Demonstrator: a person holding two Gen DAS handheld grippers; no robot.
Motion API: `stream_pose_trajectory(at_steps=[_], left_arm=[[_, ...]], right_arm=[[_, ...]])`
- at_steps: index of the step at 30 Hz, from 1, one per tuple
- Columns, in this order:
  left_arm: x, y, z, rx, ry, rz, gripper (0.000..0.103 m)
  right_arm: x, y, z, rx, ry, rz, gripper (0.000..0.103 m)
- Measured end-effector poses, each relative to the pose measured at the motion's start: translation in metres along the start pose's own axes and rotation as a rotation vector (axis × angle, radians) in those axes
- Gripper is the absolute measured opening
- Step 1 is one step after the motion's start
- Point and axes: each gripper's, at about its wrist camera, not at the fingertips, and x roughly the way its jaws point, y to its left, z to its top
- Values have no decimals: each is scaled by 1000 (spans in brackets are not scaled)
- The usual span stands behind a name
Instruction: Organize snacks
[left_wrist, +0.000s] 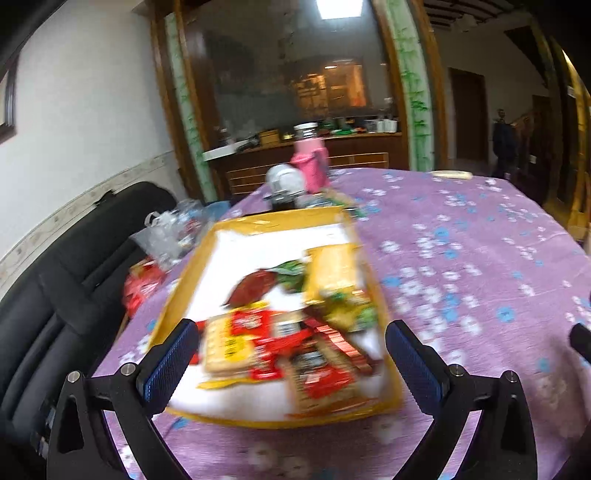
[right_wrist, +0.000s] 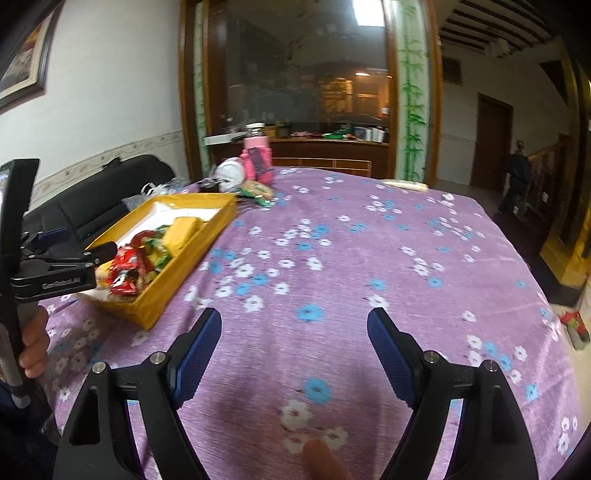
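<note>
A shallow yellow box with a white floor sits on the purple flowered tablecloth. It holds several snack packets: red ones, a yellow one and a dark red one. My left gripper is open and empty, just above the box's near end. In the right wrist view the box lies at the left with the left gripper over it. My right gripper is open and empty over bare cloth.
A pink bottle, a white round object and a green packet stand behind the box. A black sofa with plastic bags lies left of the table. A pale flat object lies at the far edge.
</note>
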Motion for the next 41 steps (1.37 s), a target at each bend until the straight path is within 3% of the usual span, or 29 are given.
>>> stream_pose_trajectory(at_steps=[6, 12, 17, 21, 32, 36, 41], left_arm=[[-7, -52, 13, 67, 37, -149, 102], [-8, -104, 9, 140, 93, -249, 102], [0, -134, 4, 166, 171, -298, 102], [10, -154, -1, 185, 244, -335, 102], [22, -165, -10, 213, 283, -298, 102], [26, -165, -11, 226, 286, -249, 102], [28, -164, -12, 221, 299, -277, 102]], right_arm=[[-11, -19, -9, 20, 5, -71, 81], [-9, -47, -18, 85, 53, -145, 81], [-6, -67, -22, 127, 97, -220, 81], [-1, -80, -26, 176, 129, -209, 81], [11, -81, -24, 178, 172, -225, 81], [20, -82, -23, 183, 207, -258, 81], [27, -83, -23, 184, 236, -263, 80]])
